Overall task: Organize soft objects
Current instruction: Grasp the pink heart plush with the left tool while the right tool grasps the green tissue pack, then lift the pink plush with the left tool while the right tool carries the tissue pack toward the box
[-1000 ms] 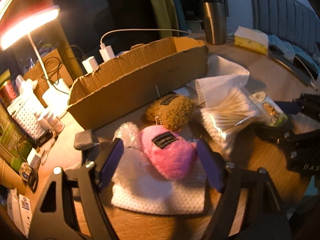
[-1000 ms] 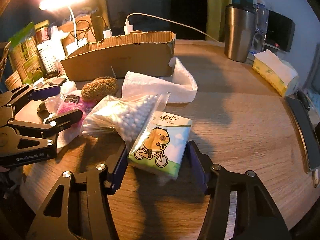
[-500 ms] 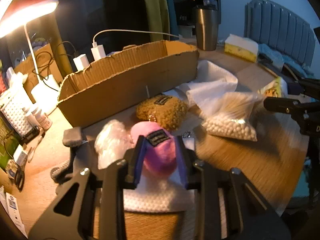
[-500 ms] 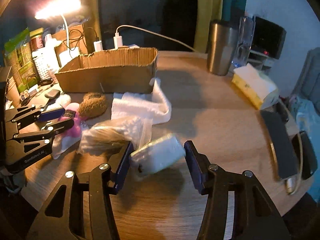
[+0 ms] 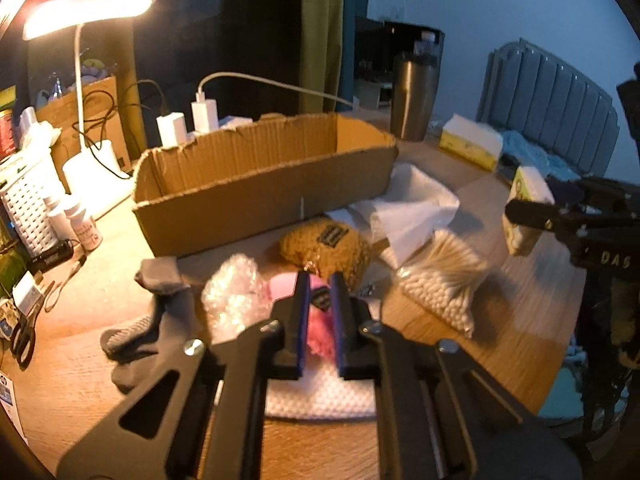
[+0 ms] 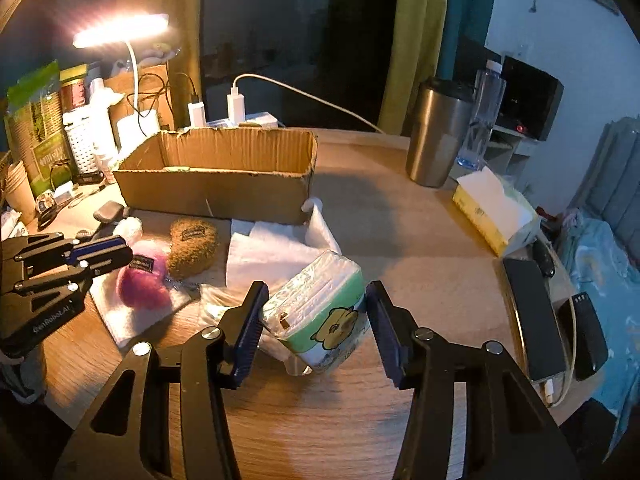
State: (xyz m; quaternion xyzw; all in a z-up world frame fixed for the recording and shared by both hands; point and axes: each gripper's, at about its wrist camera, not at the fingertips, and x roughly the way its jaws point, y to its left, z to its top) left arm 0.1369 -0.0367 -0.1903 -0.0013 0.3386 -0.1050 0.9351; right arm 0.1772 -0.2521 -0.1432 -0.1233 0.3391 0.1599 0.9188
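Observation:
My left gripper [image 5: 320,284] is shut on the pink plush [image 5: 320,334], squeezing it just above the white knit cloth [image 5: 320,400]. In the right wrist view the pink plush [image 6: 142,284] hangs at the left gripper's tips [image 6: 127,254]. My right gripper [image 6: 316,292] is shut on the tissue pack [image 6: 320,320], which is tilted and lifted off the table. A brown plush [image 5: 324,248] lies in front of the open cardboard box [image 5: 260,200]. A bag of cotton swabs [image 5: 440,280], a grey sock [image 5: 148,320] and bubble wrap [image 5: 232,296] lie nearby.
A folded white towel [image 6: 276,248] lies by the box's right end. A lit desk lamp [image 5: 88,12], chargers [image 5: 204,114] and bottles crowd the back left. A steel tumbler [image 6: 438,132], a tissue box [image 6: 492,212] and phones [image 6: 532,312] sit at the right.
The left jaws closed from wide apart onto the pink plush and rose a little. The right gripper lifted the tissue pack off the table, and it now tilts.

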